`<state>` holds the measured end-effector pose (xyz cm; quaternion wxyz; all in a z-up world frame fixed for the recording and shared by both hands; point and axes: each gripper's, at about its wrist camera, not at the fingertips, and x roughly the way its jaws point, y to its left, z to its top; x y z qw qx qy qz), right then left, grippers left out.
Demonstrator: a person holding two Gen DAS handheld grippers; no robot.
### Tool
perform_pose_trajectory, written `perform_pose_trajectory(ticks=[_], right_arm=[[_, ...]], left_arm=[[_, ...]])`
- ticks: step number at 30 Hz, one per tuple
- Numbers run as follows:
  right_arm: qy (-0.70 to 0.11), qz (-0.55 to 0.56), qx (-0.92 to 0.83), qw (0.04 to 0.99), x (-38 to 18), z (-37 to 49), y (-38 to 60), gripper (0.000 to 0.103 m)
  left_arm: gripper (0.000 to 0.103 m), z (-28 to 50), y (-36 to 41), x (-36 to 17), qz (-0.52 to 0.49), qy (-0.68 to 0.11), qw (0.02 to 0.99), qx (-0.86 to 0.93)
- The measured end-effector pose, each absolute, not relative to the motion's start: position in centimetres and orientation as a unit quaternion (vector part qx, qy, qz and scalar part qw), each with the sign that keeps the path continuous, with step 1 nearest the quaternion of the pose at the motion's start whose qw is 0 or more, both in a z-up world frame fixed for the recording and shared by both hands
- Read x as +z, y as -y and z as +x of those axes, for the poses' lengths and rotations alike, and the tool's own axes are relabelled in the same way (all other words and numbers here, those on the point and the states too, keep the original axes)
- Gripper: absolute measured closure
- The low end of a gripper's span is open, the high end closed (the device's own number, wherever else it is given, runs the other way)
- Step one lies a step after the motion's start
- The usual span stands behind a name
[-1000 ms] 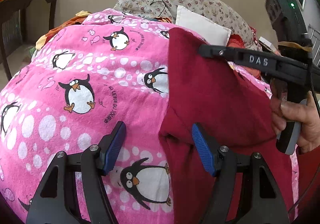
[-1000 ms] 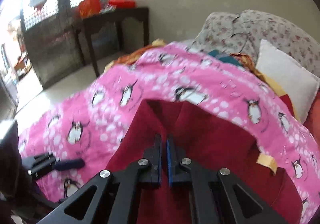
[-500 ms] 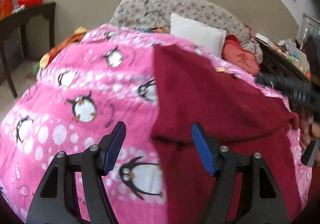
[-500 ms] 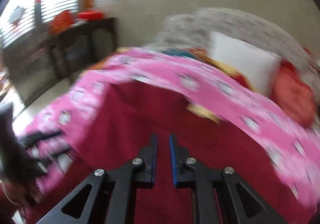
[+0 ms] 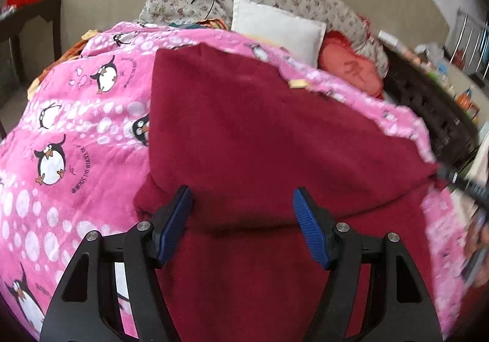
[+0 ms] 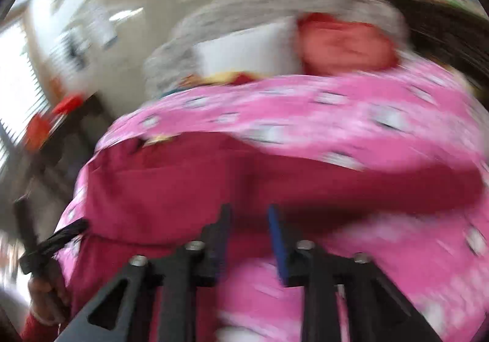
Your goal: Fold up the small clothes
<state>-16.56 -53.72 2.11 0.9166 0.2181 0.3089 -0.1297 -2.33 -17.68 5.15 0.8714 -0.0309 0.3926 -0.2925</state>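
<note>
Soft, limp red garment (image 5: 259, 134); best taken at folded edge. Left gripper (image 5: 243, 226) spread wide, right gripper (image 6: 249, 238) parted, both empty.

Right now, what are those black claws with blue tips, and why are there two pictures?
A person holds a pinching tool in each hand, and each tool has its own camera, so you get one picture from each. The left gripper is open over a red cloth, which lies on a pink penguin blanket. The right gripper, blurry, is also open, holding nothing. Behind are a white pillow and a red cushion.
</note>
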Motion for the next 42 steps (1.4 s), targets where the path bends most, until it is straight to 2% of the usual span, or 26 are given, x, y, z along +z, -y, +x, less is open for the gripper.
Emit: perform_pose_trajectory(ticks=[4,8,11,15,19,24,29,32,34,36,37,38,42], right_arm=[[-0.316,0.297,-0.200,0.878,-0.8,-21.6,59.9,0.067],[-0.352,0.285,-0.195,0.870,-2.0,-20.3,61.8,0.067],[-0.338,0.268,-0.191,0.882,-0.2,-17.6,62.6,0.067],[-0.324,0.245,-0.282,0.869,1.9,-15.1,65.3,0.067],[-0.277,0.318,-0.284,0.861,1.2,-19.2,67.6,0.066],[-0.268,0.378,-0.258,0.848,-1.2,-23.0,69.4,0.065],[-0.204,0.482,-0.181,0.833,-3.5,-21.4,71.8,0.065],[-0.227,0.521,-0.166,0.806,-5.5,-18.8,72.4,0.065],[-0.210,0.550,-0.162,0.792,-6.6,-18.4,72.8,0.065],[-0.189,0.555,-0.157,0.795,-6.5,-18.5,73.2,0.071],[-0.179,0.554,-0.156,0.798,-6.4,-18.8,73.3,0.087],[-0.170,0.549,-0.162,0.802,-6.0,-19.4,73.3,0.095],[-0.123,0.492,-0.173,0.844,-1.7,-22.7,72.1,0.096]], left_arm=[[0.034,-3.3,18.8,6.7,-0.024,-0.374,0.876,-0.302],[0.034,-4.0,20.7,7.2,-0.021,-0.373,0.871,-0.319],[0.034,-4.5,22.0,7.0,-0.009,-0.379,0.866,-0.326],[0.034,-4.9,22.5,7.0,0.011,-0.380,0.867,-0.322],[0.034,-4.5,21.5,6.9,0.001,-0.378,0.870,-0.318],[0.034,-3.7,21.4,6.1,-0.016,-0.394,0.863,-0.316],[0.034,-4.5,21.8,5.9,-0.009,-0.395,0.860,-0.322],[0.034,-5.1,21.8,6.0,0.010,-0.389,0.864,-0.318],[0.034,-5.2,21.4,6.2,0.014,-0.385,0.868,-0.313],[0.034,-4.9,20.9,6.3,0.004,-0.386,0.869,-0.308],[0.034,-4.8,20.7,6.3,0.001,-0.387,0.869,-0.307],[0.034,-4.6,20.5,6.3,-0.005,-0.390,0.869,-0.306],[0.034,-4.6,19.8,6.6,-0.016,-0.384,0.871,-0.306]])
